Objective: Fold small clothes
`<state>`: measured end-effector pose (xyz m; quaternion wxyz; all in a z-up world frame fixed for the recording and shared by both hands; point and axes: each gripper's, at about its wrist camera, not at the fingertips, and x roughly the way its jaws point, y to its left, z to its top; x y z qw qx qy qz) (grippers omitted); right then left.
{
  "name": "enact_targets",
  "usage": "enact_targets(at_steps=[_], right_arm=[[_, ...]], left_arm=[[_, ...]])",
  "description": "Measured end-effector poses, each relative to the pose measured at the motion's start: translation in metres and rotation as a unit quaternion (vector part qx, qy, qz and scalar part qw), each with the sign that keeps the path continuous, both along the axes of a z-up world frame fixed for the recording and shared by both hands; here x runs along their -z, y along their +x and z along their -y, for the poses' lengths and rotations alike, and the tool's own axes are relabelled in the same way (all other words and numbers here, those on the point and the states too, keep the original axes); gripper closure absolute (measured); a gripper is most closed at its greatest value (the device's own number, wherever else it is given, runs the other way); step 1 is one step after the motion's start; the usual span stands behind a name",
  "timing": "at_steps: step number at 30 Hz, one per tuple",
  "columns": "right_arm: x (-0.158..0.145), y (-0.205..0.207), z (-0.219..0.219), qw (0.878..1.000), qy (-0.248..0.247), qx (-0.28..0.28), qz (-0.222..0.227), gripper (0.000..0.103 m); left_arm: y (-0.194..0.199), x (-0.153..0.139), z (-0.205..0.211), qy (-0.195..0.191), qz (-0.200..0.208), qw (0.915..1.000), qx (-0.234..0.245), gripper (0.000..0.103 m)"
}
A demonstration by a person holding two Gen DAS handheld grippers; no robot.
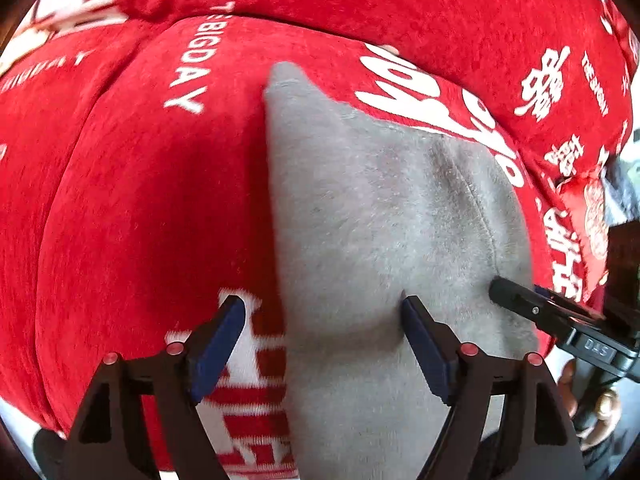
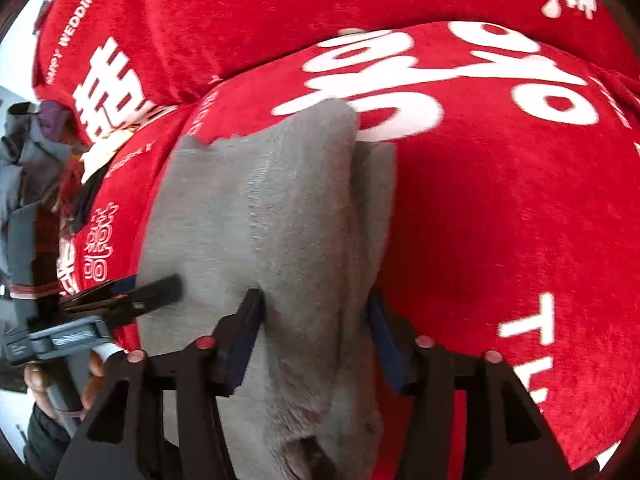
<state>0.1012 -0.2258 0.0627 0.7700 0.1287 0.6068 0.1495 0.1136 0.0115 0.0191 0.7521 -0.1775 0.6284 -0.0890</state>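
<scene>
We see a plush red cover (image 1: 140,208) printed with white lettering and characters spread over soft, cushioned furniture. Bright daylight falls at the edges, where a heap of grey fabric (image 2: 24,160) lies.

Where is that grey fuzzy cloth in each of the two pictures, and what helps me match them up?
Left wrist view: the grey cloth fills the centre and lower right, lying on the red blanket.
Right wrist view: the grey cloth runs from centre to bottom, between the right gripper's fingers.
Shared landmark: the big white looping lettering on the red blanket just beyond the cloth's far edge.
</scene>
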Motion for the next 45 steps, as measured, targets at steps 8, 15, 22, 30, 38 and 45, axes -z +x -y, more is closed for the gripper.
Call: enact_targets(at_steps=[8,15,22,30,38,45], right_arm=[[-0.067,-0.073,-0.034,0.971,-0.109,-0.125,0.171,0.044],[-0.030,-0.113,-0.065,0.947,-0.142,-0.236,0.165,0.044],[-0.029,-0.102,-0.050,0.960,-0.100,-0.209,0.154,0.044],[-0.029,-0.030,-0.074,0.955,-0.124,-0.222,0.153,0.044],[-0.001,0.038,-0.070,0.963,-0.107,-0.210,0.128,0.044],[-0.015,0.043,-0.056,0.975,-0.083,-0.165,0.123,0.044]], left_arm=[[-0.063,-0.044,0.016,0.119,0.105,0.9870,0.023,0.022],[-0.074,-0.016,0.014,0.139,0.082,0.9869,-0.002,0.018],[-0.063,-0.029,0.020,0.172,0.102,0.9797,0.012,0.011],[0.009,-0.015,0.028,0.214,0.089,0.9726,0.016,0.011],[0.048,0.009,0.024,0.202,0.067,0.9771,0.013,0.011],[0.043,-0.005,0.018,0.188,0.067,0.9798,-0.004,0.011]])
